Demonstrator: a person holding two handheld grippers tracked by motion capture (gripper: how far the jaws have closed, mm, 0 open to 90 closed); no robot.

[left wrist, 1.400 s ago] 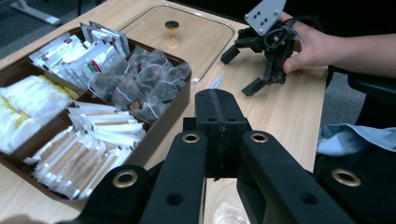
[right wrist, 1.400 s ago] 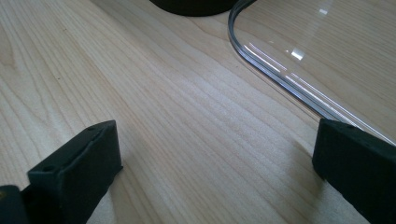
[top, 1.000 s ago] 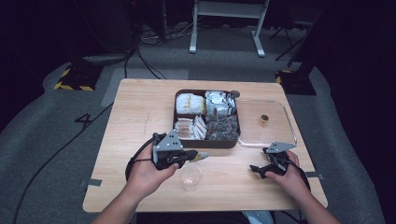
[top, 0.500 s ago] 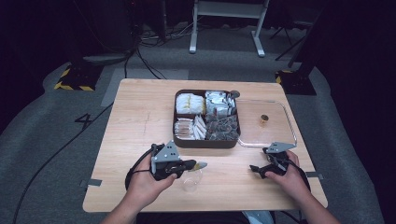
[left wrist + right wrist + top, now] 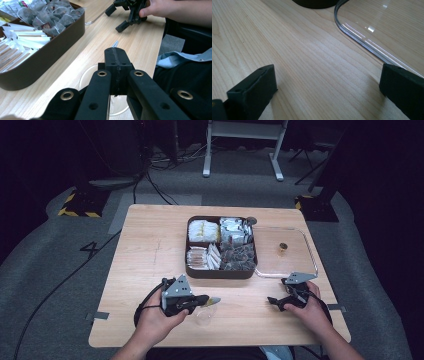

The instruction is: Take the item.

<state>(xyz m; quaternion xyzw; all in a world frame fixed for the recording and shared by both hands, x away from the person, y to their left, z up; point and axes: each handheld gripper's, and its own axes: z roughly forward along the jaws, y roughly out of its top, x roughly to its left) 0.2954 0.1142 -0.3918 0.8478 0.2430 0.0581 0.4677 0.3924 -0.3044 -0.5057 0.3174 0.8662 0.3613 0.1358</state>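
My left gripper is shut on a thin silvery packet whose end pokes out past the closed jaws. It hovers just over a small clear cup near the table's front edge. A brown compartment box with tea bags and paper sachets sits mid-table. My right gripper rests open on the wood at the front right with nothing between its jaws. It appears far off in the left gripper view as the right gripper.
A clear lid with a small knob lies flat to the right of the box, its rounded corner just beyond the right gripper. Bare wood stretches left of the box. Cables and a stand occupy the floor behind the table.
My left gripper has drawn back from the box's front edge toward the person and sunk over the clear cup, packet still in its jaws. The right gripper has stayed put.
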